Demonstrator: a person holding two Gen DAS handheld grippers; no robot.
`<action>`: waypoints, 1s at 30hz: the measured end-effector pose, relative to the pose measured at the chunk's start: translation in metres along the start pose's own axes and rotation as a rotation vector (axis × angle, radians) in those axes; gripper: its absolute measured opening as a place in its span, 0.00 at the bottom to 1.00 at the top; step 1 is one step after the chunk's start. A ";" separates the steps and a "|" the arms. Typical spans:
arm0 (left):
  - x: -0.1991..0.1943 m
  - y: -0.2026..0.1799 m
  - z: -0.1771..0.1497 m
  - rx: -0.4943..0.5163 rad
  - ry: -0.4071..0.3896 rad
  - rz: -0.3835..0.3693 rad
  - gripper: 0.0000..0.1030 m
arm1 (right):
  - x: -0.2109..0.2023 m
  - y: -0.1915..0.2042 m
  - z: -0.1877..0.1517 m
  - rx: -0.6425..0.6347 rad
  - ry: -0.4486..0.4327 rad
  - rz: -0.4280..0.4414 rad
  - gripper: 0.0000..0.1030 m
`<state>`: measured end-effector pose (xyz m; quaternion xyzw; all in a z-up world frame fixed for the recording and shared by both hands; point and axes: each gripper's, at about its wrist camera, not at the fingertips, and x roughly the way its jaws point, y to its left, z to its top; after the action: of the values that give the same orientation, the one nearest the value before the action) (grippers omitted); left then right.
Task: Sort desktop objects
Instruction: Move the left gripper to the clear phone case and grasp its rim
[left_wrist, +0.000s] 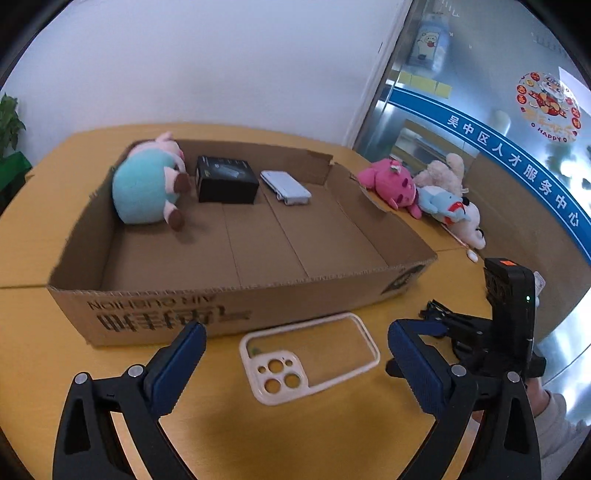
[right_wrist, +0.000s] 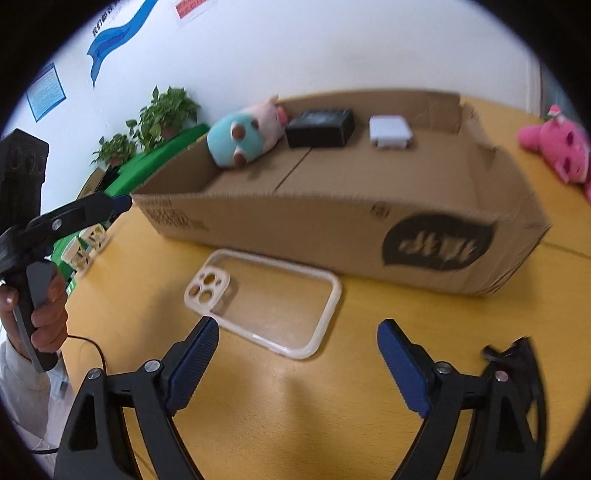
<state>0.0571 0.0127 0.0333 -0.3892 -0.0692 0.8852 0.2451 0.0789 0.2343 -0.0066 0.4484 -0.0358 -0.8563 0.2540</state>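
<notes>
- I see my left gripper (left_wrist: 295, 350) with its jaws spread wide above the yellow table (left_wrist: 295, 435); nothing sits between the blue pads (left_wrist: 184, 354).
- I see my right gripper (right_wrist: 297, 350) likewise wide apart and empty, its pads clear of everything.
- A clear phone case (left_wrist: 308, 358) with a pale rim lies flat on the table, camera cut-outs facing up, just in front of the cardboard box (left_wrist: 221, 306). It lies just ahead of both grippers, untouched.
- The box is shallow and open-topped. Along its far wall I note a teal and pink plush pig (left_wrist: 147, 184) at the left, a black box (left_wrist: 226, 179) beside it, and a white device (left_wrist: 285, 187) to the right of that.
- Outside the box, at its right end, a pink plush toy (left_wrist: 389, 182) and several pale plush toys (left_wrist: 448, 192) lie in a heap on the table.
- In the right wrist view a hand (right_wrist: 46, 314) grips the left tool's handle.
</notes>
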 end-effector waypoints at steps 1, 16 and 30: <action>0.007 0.002 -0.003 -0.013 0.025 -0.028 0.97 | 0.005 0.000 0.001 0.006 0.007 0.012 0.85; 0.082 0.005 -0.010 -0.114 0.183 -0.218 0.71 | 0.037 0.006 0.015 0.001 0.021 0.121 0.72; 0.063 0.035 -0.017 -0.139 0.199 0.032 0.87 | 0.039 0.013 0.009 -0.020 0.034 0.074 0.73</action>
<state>0.0203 0.0122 -0.0307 -0.4922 -0.0994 0.8392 0.2089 0.0588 0.2032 -0.0267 0.4586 -0.0395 -0.8388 0.2906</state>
